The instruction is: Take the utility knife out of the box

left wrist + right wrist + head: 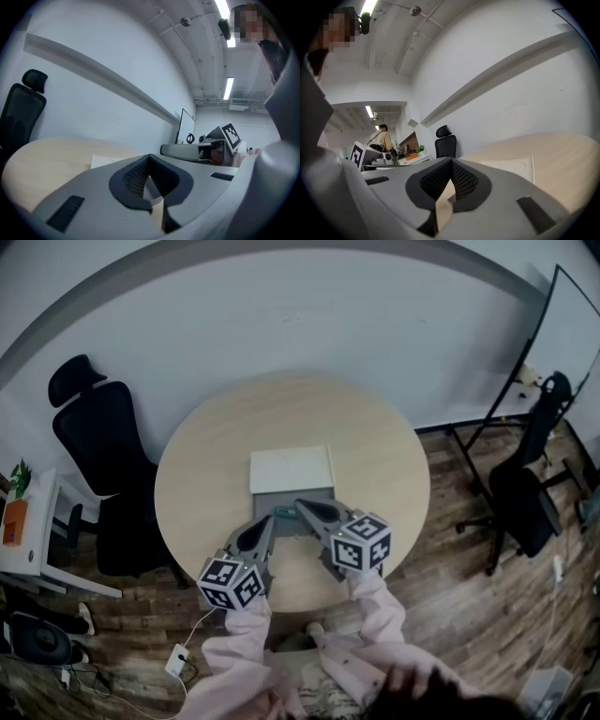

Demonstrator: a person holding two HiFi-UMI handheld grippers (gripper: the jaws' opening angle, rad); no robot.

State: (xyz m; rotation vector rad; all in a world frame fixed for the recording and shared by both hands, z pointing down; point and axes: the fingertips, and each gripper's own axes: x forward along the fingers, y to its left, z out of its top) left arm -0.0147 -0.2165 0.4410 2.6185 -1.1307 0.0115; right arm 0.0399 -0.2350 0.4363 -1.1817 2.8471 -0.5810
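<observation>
Wooden table, the open box sits dead centre with what looks like the utility knife at its near edge, left gripper and right gripper both closed, empty, so one must open before dipping in.

left gripper and right gripper: grey tapered shells, each carrying a cube of black-and-white square markers at its back end. up close, the pads are black with a fine mesh texture (dark slots sit in the grey shell too). the sleeves are pale pink.
</observation>
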